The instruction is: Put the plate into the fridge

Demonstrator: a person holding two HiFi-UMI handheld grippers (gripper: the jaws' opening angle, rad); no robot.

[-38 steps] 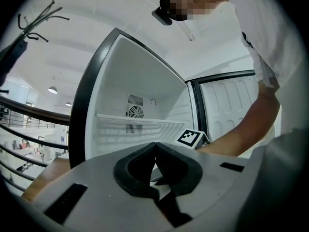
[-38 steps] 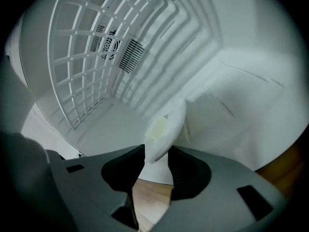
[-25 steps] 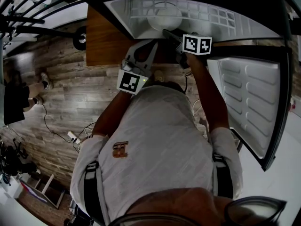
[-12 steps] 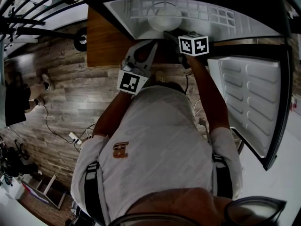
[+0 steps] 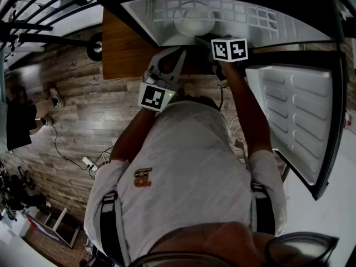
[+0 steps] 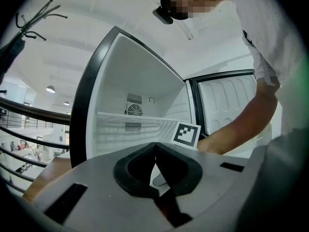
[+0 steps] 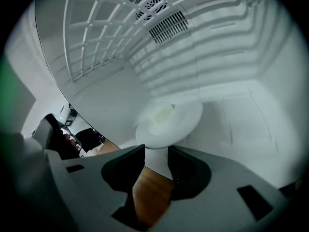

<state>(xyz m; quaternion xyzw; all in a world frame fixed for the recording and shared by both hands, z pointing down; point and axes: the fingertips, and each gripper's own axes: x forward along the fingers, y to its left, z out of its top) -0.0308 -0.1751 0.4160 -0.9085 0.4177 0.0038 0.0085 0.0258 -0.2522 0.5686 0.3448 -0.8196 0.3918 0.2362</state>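
Observation:
A white plate [image 5: 193, 20] lies flat on the floor of the open fridge [image 5: 161, 21]. The right gripper view shows the plate [image 7: 169, 122] just ahead of my right gripper [image 7: 155, 151], its near rim at the fingertips. The jaws are closing but stand apart, and the pads do not press on the plate. In the head view my right gripper [image 5: 200, 40] reaches into the fridge from the front. My left gripper [image 5: 179, 51] hangs outside the fridge at chest height. Its jaws [image 6: 155, 146] are shut with nothing between them.
The fridge door [image 5: 295, 121] stands wide open on the right. A wire shelf [image 7: 96, 42] and a vent [image 7: 164, 25] lie above and behind the plate. A wooden surface [image 5: 125, 49] adjoins the fridge on the left. Cables [image 5: 83, 160] lie on the plank floor.
My right gripper has edged slightly left and deeper toward the plate. The plate and my left gripper have stayed where they were.

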